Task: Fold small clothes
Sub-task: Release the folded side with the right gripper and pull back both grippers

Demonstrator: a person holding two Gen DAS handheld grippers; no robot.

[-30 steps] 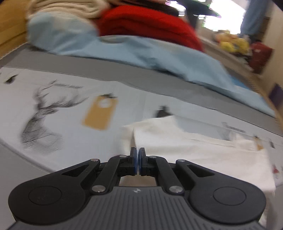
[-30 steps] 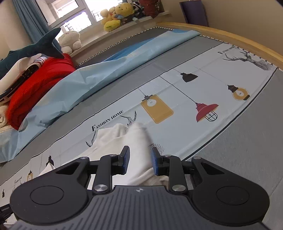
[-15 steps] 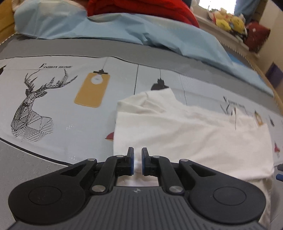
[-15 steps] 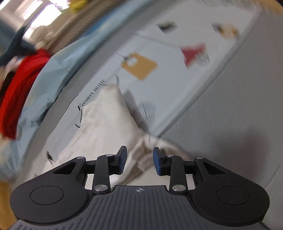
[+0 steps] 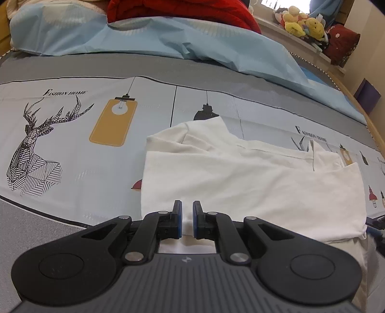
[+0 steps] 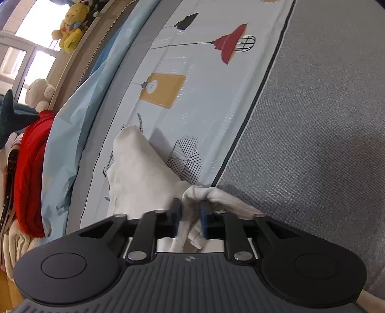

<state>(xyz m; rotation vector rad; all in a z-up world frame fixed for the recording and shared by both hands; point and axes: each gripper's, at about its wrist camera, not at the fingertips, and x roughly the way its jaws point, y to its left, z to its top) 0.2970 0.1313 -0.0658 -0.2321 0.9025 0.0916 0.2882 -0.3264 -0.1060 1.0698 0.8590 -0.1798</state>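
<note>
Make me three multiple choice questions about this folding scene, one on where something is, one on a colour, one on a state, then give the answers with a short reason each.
1. Where does the white garment lie?
A. On the printed bed sheet
B. On the windowsill
C. On the red blanket

2. What colour is the caged hanging lamp print?
A. Green
B. Red
C. Purple

3. What is the right gripper doing?
A. Standing wide open above bare sheet
B. Shut on a plush toy
C. Shut on a bunched edge of the white garment

Answers:
1 A, the garment is spread over the lamp and deer prints.
2 B, its shade is red with a black cage.
3 C, white cloth is pinched between the blue pads, the jaws having just closed.
</note>
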